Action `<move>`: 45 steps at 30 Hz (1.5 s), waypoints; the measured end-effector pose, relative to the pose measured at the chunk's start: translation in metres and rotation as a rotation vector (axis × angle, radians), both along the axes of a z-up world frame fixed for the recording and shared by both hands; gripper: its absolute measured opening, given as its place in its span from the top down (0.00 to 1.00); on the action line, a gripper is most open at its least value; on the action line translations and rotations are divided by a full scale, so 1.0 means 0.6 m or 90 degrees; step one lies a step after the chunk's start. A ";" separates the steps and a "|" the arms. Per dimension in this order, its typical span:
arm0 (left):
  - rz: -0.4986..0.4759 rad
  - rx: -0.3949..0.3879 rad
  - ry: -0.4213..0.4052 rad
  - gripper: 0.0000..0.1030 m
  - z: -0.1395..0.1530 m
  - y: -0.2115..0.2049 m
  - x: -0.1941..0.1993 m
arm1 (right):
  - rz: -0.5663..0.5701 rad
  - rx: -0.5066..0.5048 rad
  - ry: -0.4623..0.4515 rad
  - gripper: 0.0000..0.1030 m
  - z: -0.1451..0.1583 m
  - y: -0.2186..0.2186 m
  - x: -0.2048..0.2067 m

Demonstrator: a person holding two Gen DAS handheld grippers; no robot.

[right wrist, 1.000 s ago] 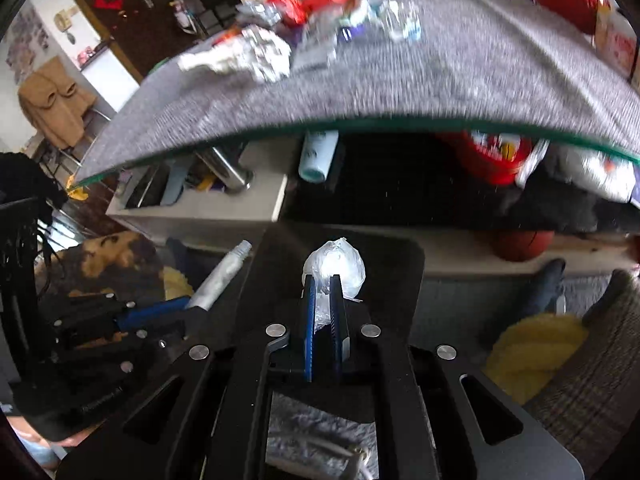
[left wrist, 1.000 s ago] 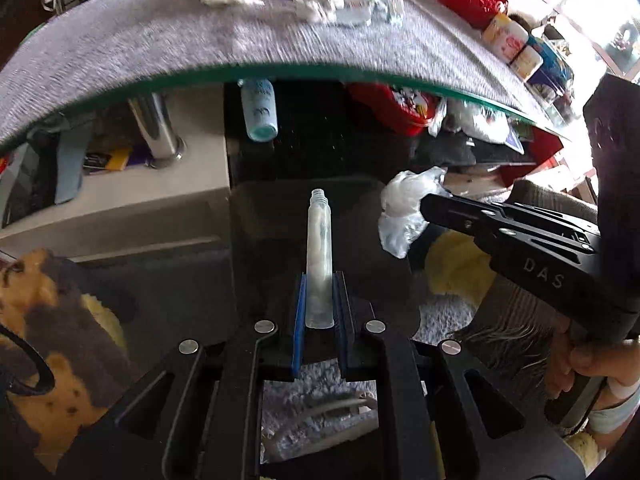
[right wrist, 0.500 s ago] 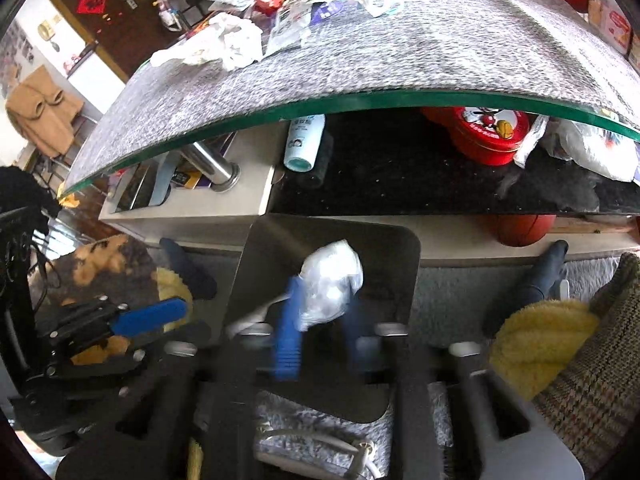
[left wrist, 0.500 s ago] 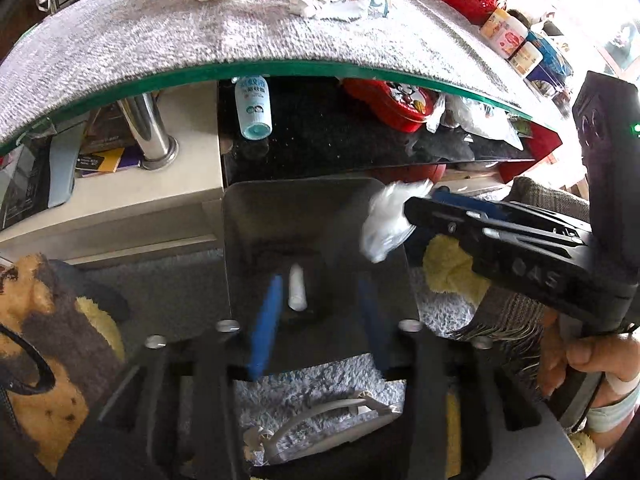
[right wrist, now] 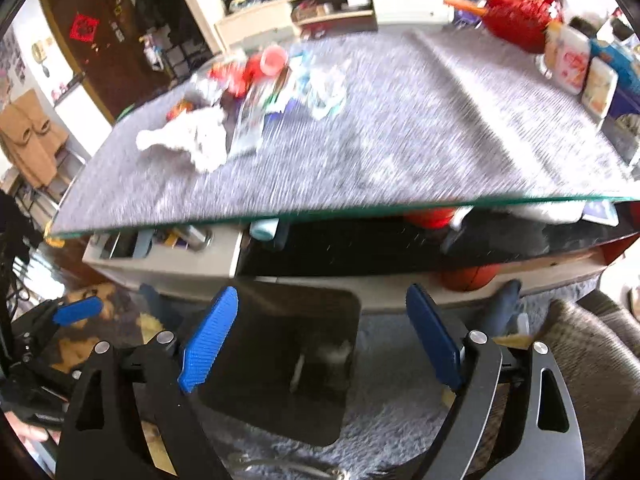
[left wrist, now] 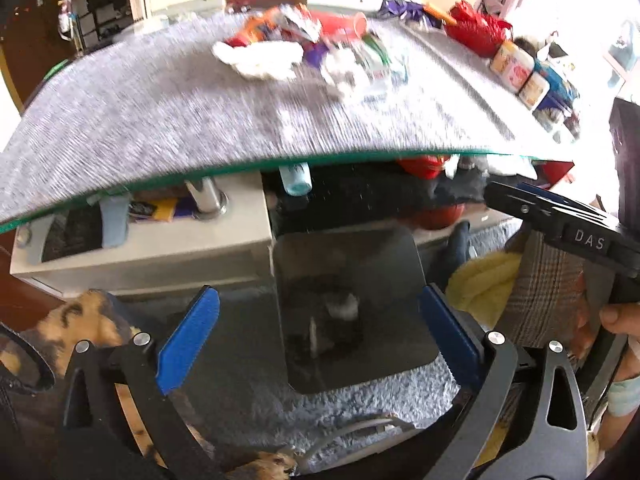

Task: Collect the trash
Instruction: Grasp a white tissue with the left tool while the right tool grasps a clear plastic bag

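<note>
A black square bin (left wrist: 404, 344) stands on the rug below the table edge; it also shows in the right wrist view (right wrist: 340, 412). A clear tube (left wrist: 313, 338) and a crumpled plastic wad (left wrist: 345, 307) lie inside it. My left gripper (left wrist: 320, 344) is open and empty above the bin. My right gripper (right wrist: 318, 344) is open and empty above the same bin. A heap of trash, with white tissue (left wrist: 260, 60) and wrappers (right wrist: 256, 120), lies on the grey table mat (left wrist: 160, 120).
The glass table edge (left wrist: 240, 168) overhangs a low shelf with a blue-capped bottle (left wrist: 296, 180). Jars (left wrist: 516, 68) and a red bundle (right wrist: 516, 16) stand at the table's far right. A yellow cloth (left wrist: 480, 288) and a basketball (right wrist: 468, 278) lie on the floor.
Both grippers opened and let go: the tube and the plastic wad dropped into the bin. Both grippers then tilted up, bringing more of the tabletop into view.
</note>
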State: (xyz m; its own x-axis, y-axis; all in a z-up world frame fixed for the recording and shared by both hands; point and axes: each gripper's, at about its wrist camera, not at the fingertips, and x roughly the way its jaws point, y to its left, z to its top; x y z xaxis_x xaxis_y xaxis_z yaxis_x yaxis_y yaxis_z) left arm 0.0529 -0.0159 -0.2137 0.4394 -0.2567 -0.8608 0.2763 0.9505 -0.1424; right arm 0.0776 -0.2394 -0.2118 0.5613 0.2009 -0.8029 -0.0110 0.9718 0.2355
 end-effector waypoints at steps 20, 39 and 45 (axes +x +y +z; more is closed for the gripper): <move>0.002 -0.005 -0.069 0.08 0.069 -0.015 0.089 | -0.015 -0.036 -0.072 0.16 0.067 -0.032 0.115; -0.039 -0.058 -0.065 0.44 0.058 -0.079 0.225 | 0.003 0.038 -0.057 0.46 0.019 -0.014 0.254; -0.051 -0.052 -0.051 0.67 0.044 -0.085 0.242 | 0.008 0.041 -0.039 0.60 0.002 -0.004 0.274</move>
State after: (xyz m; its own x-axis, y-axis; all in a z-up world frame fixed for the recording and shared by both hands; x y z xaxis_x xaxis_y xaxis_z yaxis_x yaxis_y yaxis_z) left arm 0.1981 -0.0669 -0.1873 0.4807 -0.3613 -0.7990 0.3650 0.9109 -0.1923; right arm 0.2420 -0.2418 -0.2108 0.6062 0.2588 -0.7520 -0.0400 0.9543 0.2962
